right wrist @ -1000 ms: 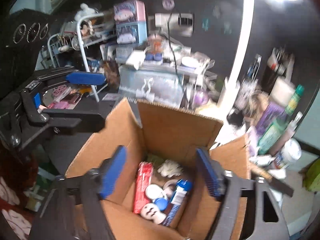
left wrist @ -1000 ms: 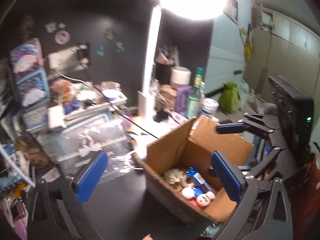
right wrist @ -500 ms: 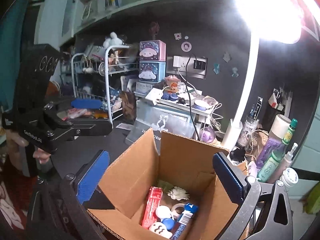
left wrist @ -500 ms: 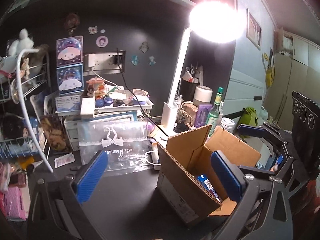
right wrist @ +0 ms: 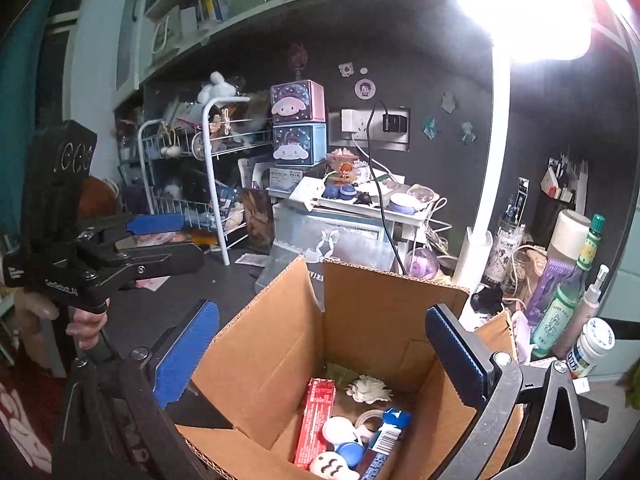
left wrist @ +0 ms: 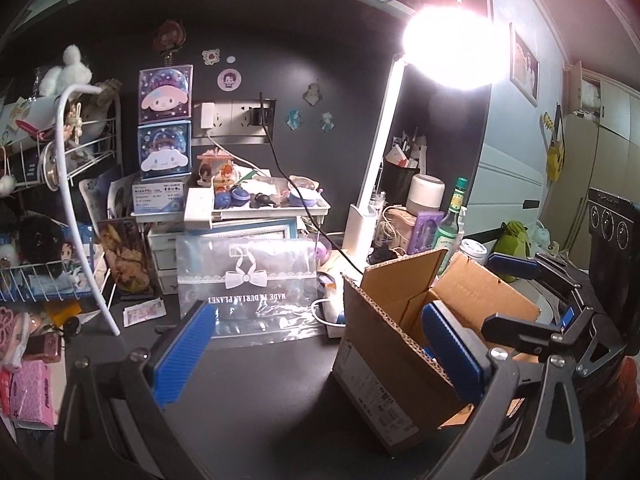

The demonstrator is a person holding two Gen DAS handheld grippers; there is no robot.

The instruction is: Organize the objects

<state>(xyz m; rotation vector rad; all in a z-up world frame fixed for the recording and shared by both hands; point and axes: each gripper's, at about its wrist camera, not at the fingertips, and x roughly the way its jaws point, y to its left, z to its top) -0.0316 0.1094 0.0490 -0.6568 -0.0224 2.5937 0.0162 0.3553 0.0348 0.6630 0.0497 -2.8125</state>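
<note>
An open cardboard box (right wrist: 280, 340) stands on the dark desk (left wrist: 260, 392). Inside lie a red packet (right wrist: 316, 420), a white flower-shaped piece (right wrist: 368, 390), a blue-and-white tube (right wrist: 384, 436), a round white case (right wrist: 340, 432) and a small white face figure (right wrist: 332, 468). My right gripper (right wrist: 320, 356) hangs open just above the box mouth, with nothing between its blue pads. My left gripper (left wrist: 318, 354) is open and empty too, left of the box (left wrist: 392, 340). It also appears in the right wrist view as the left gripper (right wrist: 176, 242), held by a hand (right wrist: 84, 324).
A white desk lamp (left wrist: 376, 184) shines brightly behind the box. Bottles and jars (right wrist: 568, 300) crowd the right side. A clear plastic bag (left wrist: 248, 280), small drawers with trinkets (left wrist: 256, 204) and a white wire rack (left wrist: 60, 184) fill the back and left.
Both views have tilted up from the box toward the back wall. The right jaws have spread wider. The left gripper has drawn away from the box, which now sits further right in its view.
</note>
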